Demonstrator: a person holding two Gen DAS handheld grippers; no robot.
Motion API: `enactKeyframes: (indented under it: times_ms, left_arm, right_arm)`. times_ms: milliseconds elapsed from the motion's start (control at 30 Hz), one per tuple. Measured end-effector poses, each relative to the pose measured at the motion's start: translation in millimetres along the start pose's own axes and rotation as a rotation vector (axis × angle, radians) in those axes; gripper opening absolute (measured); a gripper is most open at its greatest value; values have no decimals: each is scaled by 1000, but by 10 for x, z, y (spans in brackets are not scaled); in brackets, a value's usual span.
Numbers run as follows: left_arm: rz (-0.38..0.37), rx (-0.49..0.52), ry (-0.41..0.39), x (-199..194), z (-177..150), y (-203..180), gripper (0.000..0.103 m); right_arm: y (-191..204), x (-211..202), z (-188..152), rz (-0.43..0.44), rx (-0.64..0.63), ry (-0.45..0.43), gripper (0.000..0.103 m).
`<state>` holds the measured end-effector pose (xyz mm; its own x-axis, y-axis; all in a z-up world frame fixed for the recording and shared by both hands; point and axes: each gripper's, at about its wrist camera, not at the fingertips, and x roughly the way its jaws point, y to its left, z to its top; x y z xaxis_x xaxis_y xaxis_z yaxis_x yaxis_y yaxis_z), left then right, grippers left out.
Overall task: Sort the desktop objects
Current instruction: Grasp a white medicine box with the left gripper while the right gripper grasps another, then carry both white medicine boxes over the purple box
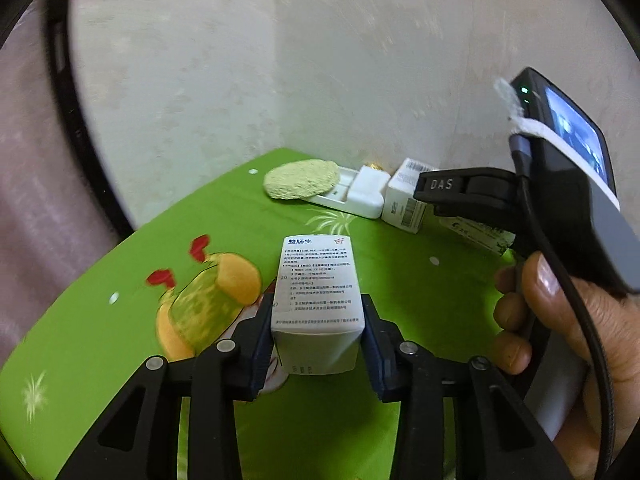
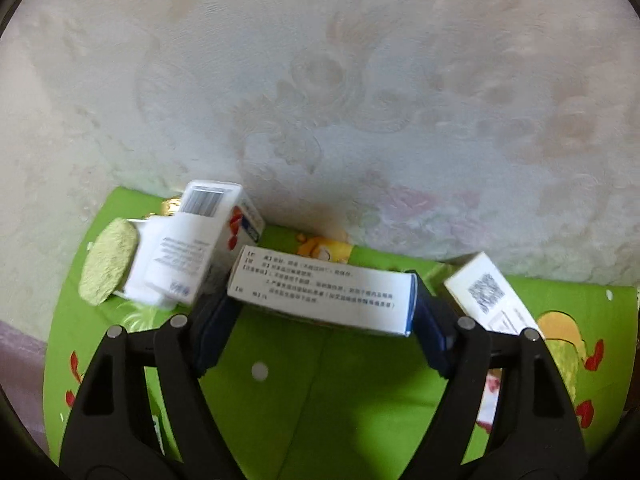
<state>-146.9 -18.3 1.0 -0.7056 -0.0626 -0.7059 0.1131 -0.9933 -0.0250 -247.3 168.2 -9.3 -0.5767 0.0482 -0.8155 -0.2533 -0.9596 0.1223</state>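
Observation:
My left gripper (image 1: 318, 334) is shut on a white medicine box (image 1: 316, 284) with blue and black print, held lengthwise above the green cloth (image 1: 100, 340). My right gripper (image 2: 322, 312) is shut on a long white medicine box (image 2: 320, 296) with a blue end, gripped at its two ends and held crosswise above the cloth near the wall. In the left wrist view the right gripper's body (image 1: 464, 190) and the hand holding it show at the right.
At the back by the wall lie a round green sponge (image 1: 302, 179), a white tray (image 1: 360, 196) and a barcode box (image 1: 408, 196); in the right wrist view the barcode box (image 2: 200, 236) stands left, and a QR-code box (image 2: 490, 292) stands right.

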Motion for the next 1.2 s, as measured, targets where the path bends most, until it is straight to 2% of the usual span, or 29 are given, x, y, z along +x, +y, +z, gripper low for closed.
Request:
enactKeyframes:
  times_ms: [133, 367, 500, 567, 700, 833, 1000, 1200]
  left_arm:
    - [17, -75, -56, -254, -109, 67, 40]
    - [159, -171, -137, -649, -407, 259, 40]
    - [305, -191, -224, -984, -510, 371, 40]
    - [370, -209, -303, -1189, -553, 422, 40]
    - [485, -314, -446, -1558, -653, 612, 40]
    - [607, -430, -521, -1796, -759, 813, 40]
    - [825, -588, -627, -2177, -1005, 978, 40]
    - [982, -794, -747, -2640, -1380, 1201, 40]
  right_arm:
    - [-6, -366, -106, 74, -26, -79, 80]
    - [29, -885, -343, 221, -127, -179, 80]
    - [193, -1024, -418, 310, -200, -194, 80]
    - [333, -1045, -504, 355, -252, -210, 80]
    - [441, -1154, -617, 449, -342, -234, 80]
    - [579, -1415, -753, 561, -429, -244, 80]
    - [784, -1692, -919, 733, -521, -246, 80]
    - [1083, -1945, -1180, 926, -639, -215, 80]
